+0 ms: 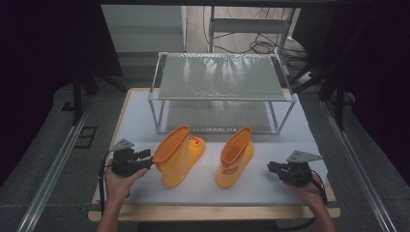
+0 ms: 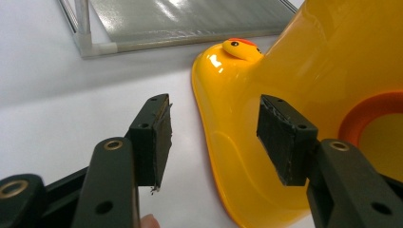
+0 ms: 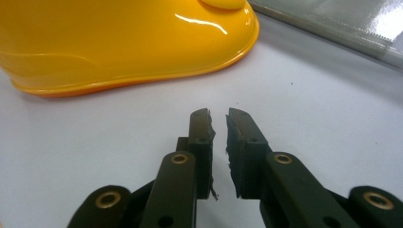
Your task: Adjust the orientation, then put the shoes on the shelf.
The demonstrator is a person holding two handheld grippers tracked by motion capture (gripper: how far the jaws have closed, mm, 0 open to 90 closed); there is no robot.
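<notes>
Two yellow rubber boots with orange rims stand on the white mat (image 1: 203, 193). The left boot (image 1: 180, 157) has a duck face on its toe; the right boot (image 1: 236, 158) stands beside it. My left gripper (image 1: 151, 162) is at the left boot's rim. In the left gripper view this gripper (image 2: 214, 137) is open, and the boot's yellow side (image 2: 237, 118) lies between and behind the jaws, untouched by the left pad. My right gripper (image 1: 270, 167) rests to the right of the right boot. Its jaws (image 3: 218, 137) are almost together with nothing between them, short of the boot (image 3: 119, 38).
A two-level metal shelf rack (image 1: 220, 79) stands at the back of the mat, just behind the boots; its lower shelf (image 2: 180, 19) is near the left boot's toe. Wooden table edges frame the mat, with rails on both sides. A person's hands hold both grippers from the front.
</notes>
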